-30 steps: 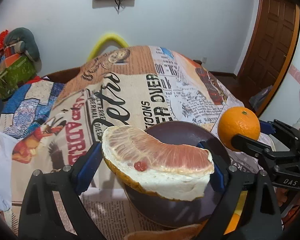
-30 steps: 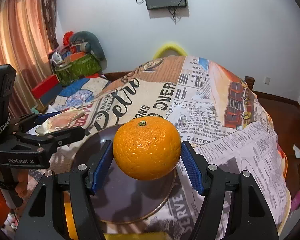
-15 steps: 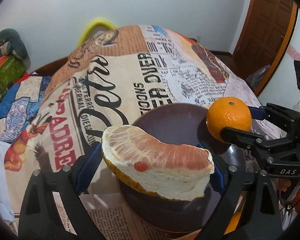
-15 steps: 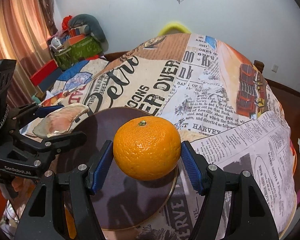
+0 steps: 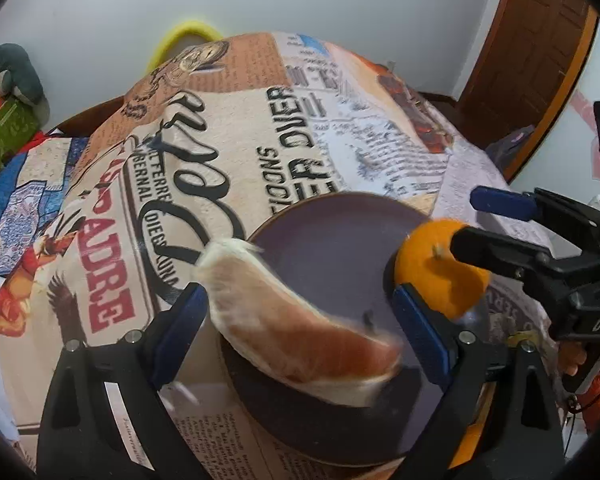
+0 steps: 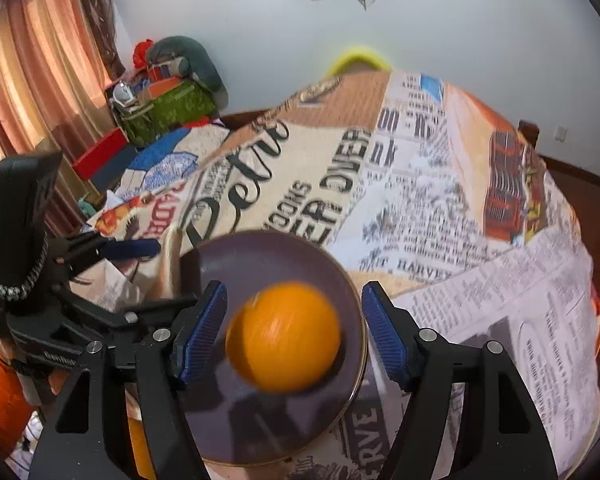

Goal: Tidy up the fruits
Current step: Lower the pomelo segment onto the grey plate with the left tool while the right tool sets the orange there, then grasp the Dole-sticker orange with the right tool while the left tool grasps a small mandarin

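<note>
Together, both claws hang over one dark plate on the newspaper-print tabletop. Leftmost, the left claw is spread, its blurred pomelo wedge seemingly dropping plateward. Rightward, the right claw gapes around a blurred orange, apparently loose over the plate.
</note>
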A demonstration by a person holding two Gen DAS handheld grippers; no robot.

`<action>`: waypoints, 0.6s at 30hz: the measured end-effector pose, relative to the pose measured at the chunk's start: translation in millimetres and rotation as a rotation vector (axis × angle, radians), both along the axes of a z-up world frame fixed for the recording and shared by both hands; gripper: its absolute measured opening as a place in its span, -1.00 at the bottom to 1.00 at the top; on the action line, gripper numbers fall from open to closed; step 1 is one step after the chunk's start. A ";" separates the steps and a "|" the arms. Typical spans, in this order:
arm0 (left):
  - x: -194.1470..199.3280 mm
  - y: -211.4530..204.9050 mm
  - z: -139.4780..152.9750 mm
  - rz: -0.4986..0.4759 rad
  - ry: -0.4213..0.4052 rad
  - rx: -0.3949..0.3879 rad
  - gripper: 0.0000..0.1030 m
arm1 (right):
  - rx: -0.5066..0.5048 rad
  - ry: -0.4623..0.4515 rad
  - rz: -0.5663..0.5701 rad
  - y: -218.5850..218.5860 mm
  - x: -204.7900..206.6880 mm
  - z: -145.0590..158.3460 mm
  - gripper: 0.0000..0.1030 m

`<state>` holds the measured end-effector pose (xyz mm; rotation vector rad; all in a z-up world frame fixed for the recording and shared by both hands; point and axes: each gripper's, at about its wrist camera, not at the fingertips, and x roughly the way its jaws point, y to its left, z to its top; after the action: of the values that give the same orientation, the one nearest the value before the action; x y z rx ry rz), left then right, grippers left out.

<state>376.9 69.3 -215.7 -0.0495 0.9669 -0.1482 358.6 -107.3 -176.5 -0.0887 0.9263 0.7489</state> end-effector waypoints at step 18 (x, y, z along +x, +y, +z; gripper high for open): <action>-53.4 6.5 48.7 0.092 -0.131 -0.003 0.85 | 0.009 -0.085 -0.052 -23.9 -36.1 31.7 0.33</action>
<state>323.6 75.8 -167.0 -0.0855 0.8325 -0.0672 322.5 -131.2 -144.8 -0.0875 0.8415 0.6960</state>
